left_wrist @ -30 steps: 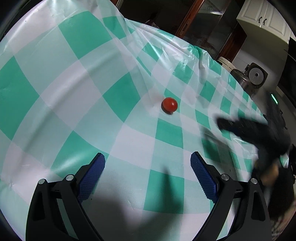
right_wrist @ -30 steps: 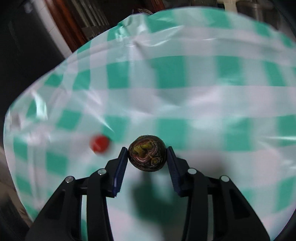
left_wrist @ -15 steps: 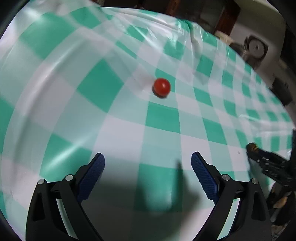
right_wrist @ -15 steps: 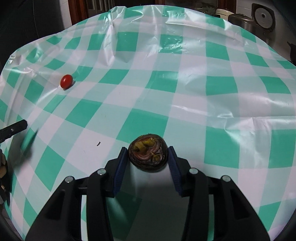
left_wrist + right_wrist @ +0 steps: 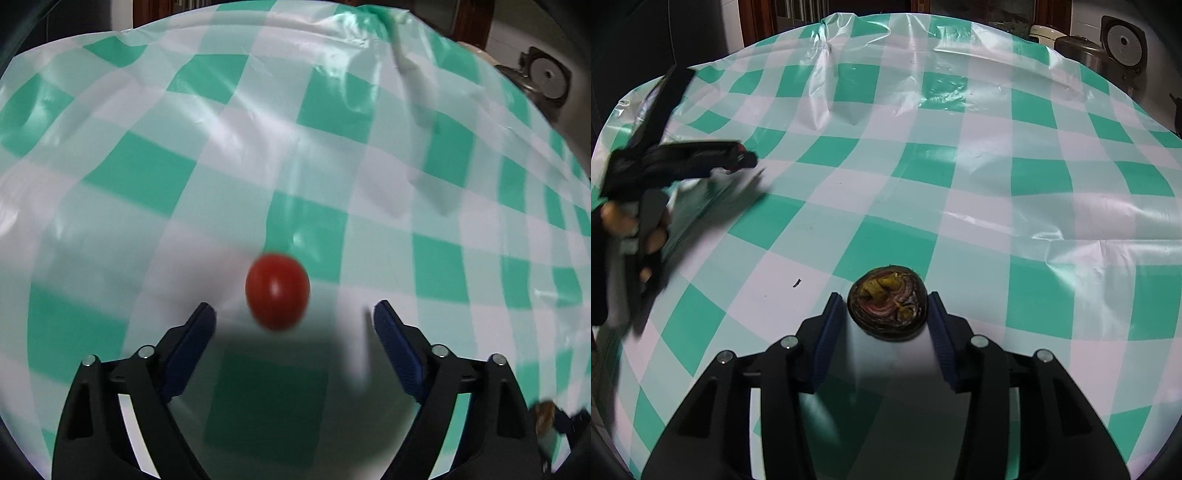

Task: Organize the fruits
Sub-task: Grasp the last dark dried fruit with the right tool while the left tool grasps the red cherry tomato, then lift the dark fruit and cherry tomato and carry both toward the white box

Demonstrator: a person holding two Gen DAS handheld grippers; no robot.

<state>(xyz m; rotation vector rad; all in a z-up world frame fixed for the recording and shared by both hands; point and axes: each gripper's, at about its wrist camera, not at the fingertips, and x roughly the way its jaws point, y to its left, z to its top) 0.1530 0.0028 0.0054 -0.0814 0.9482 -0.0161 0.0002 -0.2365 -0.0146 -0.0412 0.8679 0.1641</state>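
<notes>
Left wrist view: the left tool (image 5: 293,317) is spread wide over the green-and-white checked plastic cloth (image 5: 332,110) on the worktop, gripping nothing; a small round red tomato (image 5: 277,295) lies just ahead, between its fingertips.

Right wrist view: the right tool (image 5: 886,314) is clamped on a dark, round, cut-open fruit with yellow pulp (image 5: 887,307), above the cloth.

A creased green-and-white checked plastic tablecloth (image 5: 979,192) covers the table. Beyond its far right edge stand a rice cooker (image 5: 1123,40) with its lid raised and a cream-coloured appliance (image 5: 1043,33), against dark wooden furniture (image 5: 753,22).
</notes>
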